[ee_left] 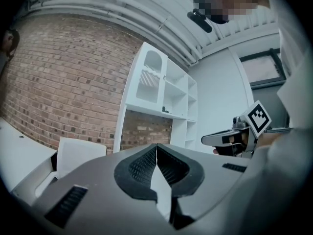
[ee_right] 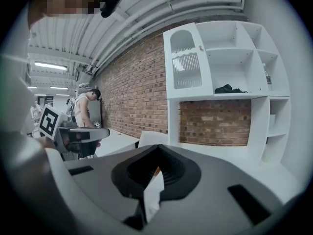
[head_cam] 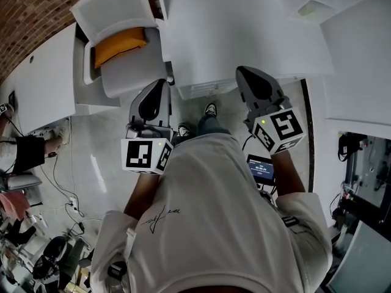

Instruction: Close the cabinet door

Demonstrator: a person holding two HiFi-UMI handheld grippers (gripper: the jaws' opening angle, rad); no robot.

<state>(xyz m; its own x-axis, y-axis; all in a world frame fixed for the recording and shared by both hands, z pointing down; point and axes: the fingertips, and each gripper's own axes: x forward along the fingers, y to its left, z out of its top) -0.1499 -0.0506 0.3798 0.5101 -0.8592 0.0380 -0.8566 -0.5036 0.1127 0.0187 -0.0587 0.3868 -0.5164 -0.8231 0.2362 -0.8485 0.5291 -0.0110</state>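
Brick-walled room, white shelf unit point(ee_right: 234, 53) standing against the brick wall point(ee_right: 132, 87).

Left gripper point(ee_left: 156, 147): jaws pressing together at the tips, clenched on nothing. Right gripper point(ee_right: 157, 148): same, tips meeting and gripping nothing. Only a sliver of white and orange background is showing through the gap lower down. Person is holding both at chest height, tips pointing forward. Neither is touching anything.

Working outward: white counter point(head_cam: 244, 35) is lying beyond the tips at top centre of the head view. White chair point(head_cam: 116, 17) with an orange cushion point(head_cam: 119, 44) is sitting at upper left.

Cabinet door point(ee_right: 185, 58) is filling the upper-left compartment of the shelf unit, upper centre of the right gripper view. It has an arched pane over a slatted panel and a small knob on its right edge. It's well apart from both grippers. From here it's looking close to flush with the unit's front; can't tell whether it's fully shut or slightly ajar. Dark item point(ee_right: 229, 88) is lying in the open compartment just right of the door. Another person point(ee_right: 85, 106) is standing at far left.

Judgement: no contact step is running, so this is reading as pre-approach, or the door's already home. If it's ajar, the next move is calling for stepping up to the counter and raising one gripper to door height. Then pushing the panel near its knob edge with clenched jaws, no grasp needed. Reaching over the counter is looking like the awkward part.
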